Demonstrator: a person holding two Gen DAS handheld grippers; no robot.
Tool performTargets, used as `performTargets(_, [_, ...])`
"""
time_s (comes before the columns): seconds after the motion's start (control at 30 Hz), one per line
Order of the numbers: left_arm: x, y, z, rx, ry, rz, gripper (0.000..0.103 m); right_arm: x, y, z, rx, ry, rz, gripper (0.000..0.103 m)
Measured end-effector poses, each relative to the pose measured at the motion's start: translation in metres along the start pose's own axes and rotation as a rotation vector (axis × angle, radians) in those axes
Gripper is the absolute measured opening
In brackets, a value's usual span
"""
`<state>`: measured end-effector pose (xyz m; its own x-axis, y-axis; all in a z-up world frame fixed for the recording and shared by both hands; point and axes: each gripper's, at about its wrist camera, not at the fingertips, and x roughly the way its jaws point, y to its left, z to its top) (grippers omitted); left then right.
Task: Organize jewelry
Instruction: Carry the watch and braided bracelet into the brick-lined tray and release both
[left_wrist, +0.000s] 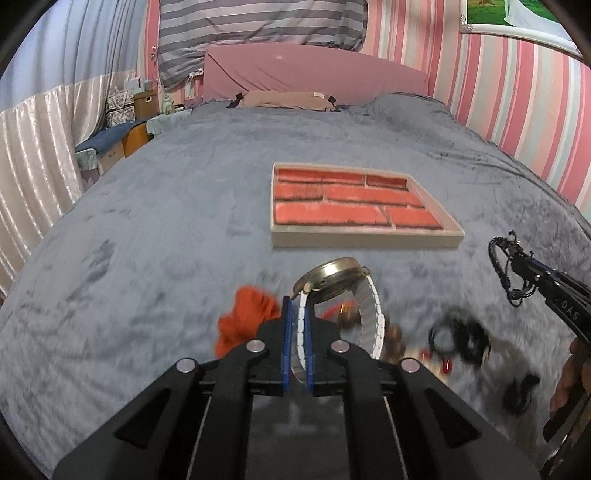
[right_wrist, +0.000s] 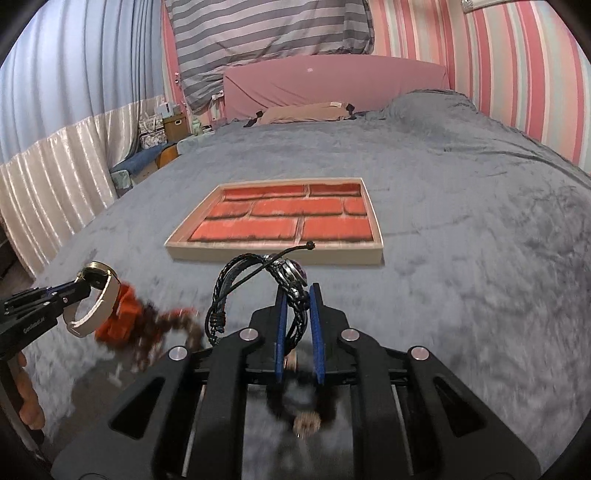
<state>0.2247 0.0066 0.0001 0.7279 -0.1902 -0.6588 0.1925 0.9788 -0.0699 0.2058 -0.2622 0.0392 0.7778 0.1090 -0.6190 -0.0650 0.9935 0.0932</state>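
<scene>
- Left wrist view: your left gripper (left_wrist: 297, 325) is clamped narrow on the white band of the watch (left_wrist: 341, 291); the brass-coloured case sits just ahead of the tips, tilted, off the blanket (left_wrist: 147, 221).
- The tray (left_wrist: 364, 236) with the brick-pattern lining lies ahead and slightly right of the claw, well apart, nothing in it.
- Below and beside the tips, blurred: an orange cloth piece (left_wrist: 243, 325) to the left, brown beads (left_wrist: 391, 339) and a black cord tangle (left_wrist: 458, 339) to the right, all on the blanket.
- Far right, the right gripper (left_wrist: 517, 258) carries a black braided bracelet (left_wrist: 498, 258).
- Right wrist view: your right gripper (right_wrist: 298, 314) is pinched narrow on the black braided bracelet (right_wrist: 258, 273), which has a dark stone piece; loops and a cord tail stand up ahead of the tips.
- The tray (right_wrist: 273, 253) is straight ahead of this claw, near, front rim closest.
- The left gripper (right_wrist: 79, 286) is at the far left holding the watch (right_wrist: 99, 295), with the orange cloth piece (right_wrist: 122, 321) and beads (right_wrist: 173, 325) under it.
- Step, as I read it: both pieces picked, carry to the tray under way, nothing placed.
- Next: bring each claw over the rim, pick separate spots, lower before you let go so the bracelet's loose cord doesn't snag on the pads.
</scene>
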Motion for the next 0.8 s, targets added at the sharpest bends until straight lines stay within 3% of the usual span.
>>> performTargets(0.37, [0.071,-0.018,0.107,0.002,-0.006,-0.013,0.006,0.097,-0.019,0.092,0.005,0.026,-0.035,0.013])
performTargets(0.6, [0.143,-0.024,0.167,-0.021,0.046,-0.026,0.006,0.17,-0.029,0.14,0.01,0.071,-0.051,0.013])
performTargets(0.8, [0.215,-0.029,0.191,-0.022,0.122,-0.041,0.006,0.234,-0.04,0.161,0.013,0.142,-0.062,0.013])
